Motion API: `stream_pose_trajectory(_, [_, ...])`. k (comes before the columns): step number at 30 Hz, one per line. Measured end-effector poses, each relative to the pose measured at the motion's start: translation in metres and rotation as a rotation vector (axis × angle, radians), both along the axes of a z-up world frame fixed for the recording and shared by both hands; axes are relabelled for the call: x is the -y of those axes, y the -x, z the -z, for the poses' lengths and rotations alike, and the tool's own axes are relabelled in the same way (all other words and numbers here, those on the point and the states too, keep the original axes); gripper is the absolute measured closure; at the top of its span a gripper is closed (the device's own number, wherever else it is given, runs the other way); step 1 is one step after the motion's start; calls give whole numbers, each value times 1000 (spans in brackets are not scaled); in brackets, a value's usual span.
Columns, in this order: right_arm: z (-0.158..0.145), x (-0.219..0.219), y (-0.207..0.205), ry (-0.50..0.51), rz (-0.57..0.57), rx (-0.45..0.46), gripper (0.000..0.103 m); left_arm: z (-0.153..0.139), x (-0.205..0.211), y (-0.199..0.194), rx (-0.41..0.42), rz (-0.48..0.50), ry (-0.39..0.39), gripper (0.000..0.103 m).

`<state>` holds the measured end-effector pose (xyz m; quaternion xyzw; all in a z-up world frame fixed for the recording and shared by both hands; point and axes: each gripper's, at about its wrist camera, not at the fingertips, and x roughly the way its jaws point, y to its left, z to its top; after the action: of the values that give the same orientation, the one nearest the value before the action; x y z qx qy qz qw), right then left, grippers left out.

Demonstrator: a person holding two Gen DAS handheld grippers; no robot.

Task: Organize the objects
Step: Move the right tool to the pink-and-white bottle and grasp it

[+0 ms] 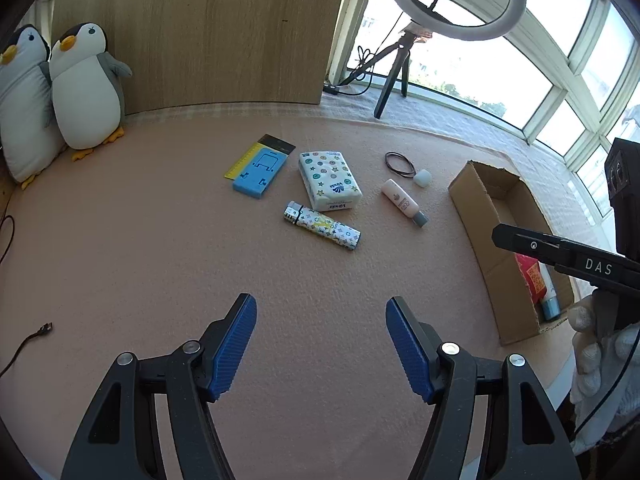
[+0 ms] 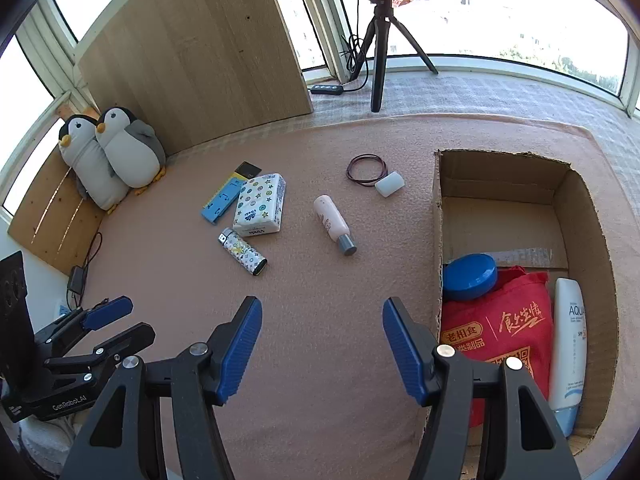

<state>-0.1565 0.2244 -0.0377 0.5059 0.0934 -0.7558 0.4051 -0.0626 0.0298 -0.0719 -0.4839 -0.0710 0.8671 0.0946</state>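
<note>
Left gripper (image 1: 321,318), spread and empty, hovers near the patterned lighter (image 1: 322,225); right gripper (image 2: 322,320) likewise spread.

From my left claw's camera, my right claw (image 1: 520,240) covers part of the cardboard box (image 1: 472,188); only a strip of the red bag (image 1: 530,280) shows inside. The ring light (image 1: 452,20) runs off the top edge. From my right camera, my own finger hides the bag's lower corner, and the sunscreen tube (image 2: 568,344) has small print too fine to read.

Sunlit bay windows (image 2: 500,12), wooden panel (image 1: 208,32), pink tabletop (image 1: 160,248).
</note>
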Motion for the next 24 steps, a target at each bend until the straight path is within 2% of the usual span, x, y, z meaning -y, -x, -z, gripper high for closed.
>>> stream_pose_trajectory(5, [1,17,15,17,7,23,45,-2,15,-2,-10,-27,3,32])
stream_pose_trajectory(7, [1,27,25,12,7,23,56,-3,19,-2,-16,-30,2,33])
stream_pose_trajectory(13, [7,64,48,-41,-22,2,69,-3,28,-3,-19,-45,0,33])
stream_pose_trajectory(24, [52,101,68,-178,-63,24,72,9,43,1,6,-75,-11,33])
